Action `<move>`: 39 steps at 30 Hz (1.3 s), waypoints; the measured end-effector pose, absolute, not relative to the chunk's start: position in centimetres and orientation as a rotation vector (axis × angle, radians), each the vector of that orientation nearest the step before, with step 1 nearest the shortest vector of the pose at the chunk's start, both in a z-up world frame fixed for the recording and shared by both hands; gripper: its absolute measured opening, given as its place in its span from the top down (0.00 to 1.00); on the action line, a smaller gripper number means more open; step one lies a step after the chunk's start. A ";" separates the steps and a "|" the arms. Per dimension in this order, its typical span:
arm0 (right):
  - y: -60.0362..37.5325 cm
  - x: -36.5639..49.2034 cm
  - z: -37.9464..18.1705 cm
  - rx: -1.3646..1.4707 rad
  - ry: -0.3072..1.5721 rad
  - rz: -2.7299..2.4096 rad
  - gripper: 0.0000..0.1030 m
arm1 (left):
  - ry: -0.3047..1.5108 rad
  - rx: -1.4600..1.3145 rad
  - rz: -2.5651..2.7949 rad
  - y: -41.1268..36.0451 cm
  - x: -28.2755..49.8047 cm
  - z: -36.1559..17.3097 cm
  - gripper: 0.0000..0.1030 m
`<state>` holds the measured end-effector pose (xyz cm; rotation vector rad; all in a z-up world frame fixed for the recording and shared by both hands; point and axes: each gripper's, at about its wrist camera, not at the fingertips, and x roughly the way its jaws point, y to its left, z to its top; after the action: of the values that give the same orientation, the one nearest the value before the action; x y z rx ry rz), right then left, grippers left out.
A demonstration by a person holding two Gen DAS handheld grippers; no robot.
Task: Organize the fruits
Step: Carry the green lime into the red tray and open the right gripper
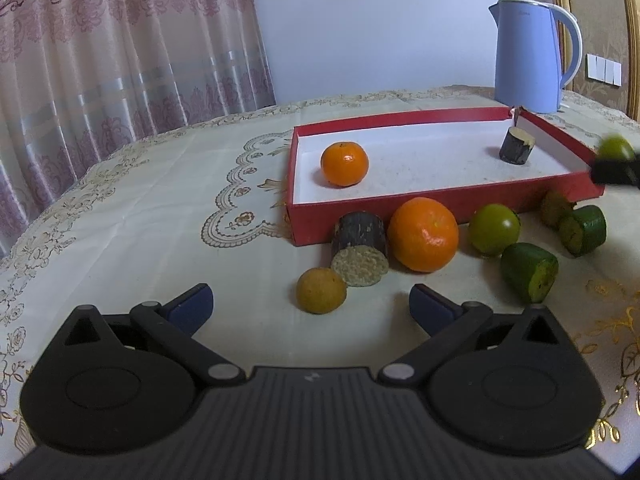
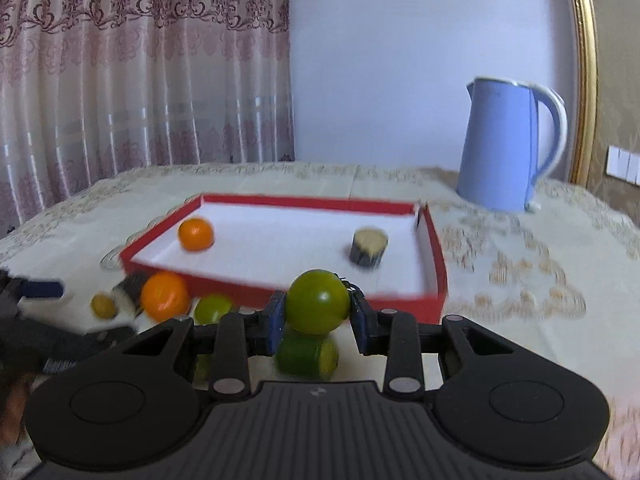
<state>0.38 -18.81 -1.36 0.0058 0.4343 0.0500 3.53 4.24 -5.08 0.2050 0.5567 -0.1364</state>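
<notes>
My right gripper (image 2: 318, 310) is shut on a round green fruit (image 2: 317, 301), held just above the table in front of the red tray (image 2: 434, 256). In the left wrist view that same fruit (image 1: 616, 148) shows blurred at the far right edge. The tray (image 1: 294, 184) holds a small orange (image 1: 344, 163) and a dark cut stump piece (image 1: 516, 145). My left gripper (image 1: 311, 306) is open above the cloth, just short of a small yellow fruit (image 1: 321, 290). A dark cut piece (image 1: 360, 248), a large orange (image 1: 423, 234), a green fruit (image 1: 494, 229) and green cut pieces (image 1: 528, 273) lie before the tray.
A blue kettle (image 1: 528, 56) stands behind the tray at the back right. A patterned cloth (image 1: 140, 208) covers the round table, with a curtain (image 1: 100, 48) behind on the left. A further green cut piece (image 2: 306, 354) lies under my right gripper.
</notes>
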 end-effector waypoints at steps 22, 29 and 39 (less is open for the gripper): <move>-17.0 14.6 -2.1 -0.114 0.601 0.041 0.68 | 0.585 0.180 -0.146 4.6 4.1 -5.2 0.00; -16.2 16.9 -3.3 -0.149 0.684 0.034 0.68 | 0.587 0.176 -0.147 4.6 4.2 -5.2 0.00; -16.1 17.6 -3.2 -0.156 0.712 0.028 0.66 | 0.590 0.174 -0.147 4.6 4.3 -5.4 0.00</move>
<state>17.60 -16.12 -3.17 -0.1561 0.7122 0.0278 4.27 4.65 -5.36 0.1742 0.5903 -0.1474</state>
